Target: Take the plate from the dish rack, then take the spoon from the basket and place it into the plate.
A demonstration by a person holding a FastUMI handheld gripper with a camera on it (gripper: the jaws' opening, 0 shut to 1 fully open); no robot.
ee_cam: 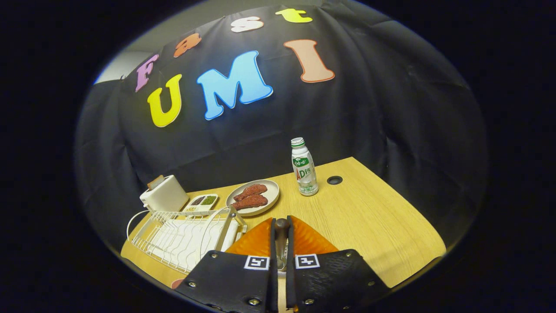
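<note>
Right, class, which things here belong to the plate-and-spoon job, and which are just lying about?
Job in hand: tongs, shut on the spoon; orange plate just beyond them; dish rack.
Lying about: toaster; seasoning tray; grey plate of meat; bottle.

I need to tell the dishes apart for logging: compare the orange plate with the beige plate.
The orange plate is ribbed and bright, lying right under the gripper; the beige plate is smooth and pale, farther off beside the bottle. The beige plate carries two reddish pieces of food; over the orange plate the gripper is shut on the spoon. Both lie flat on the table.
</note>
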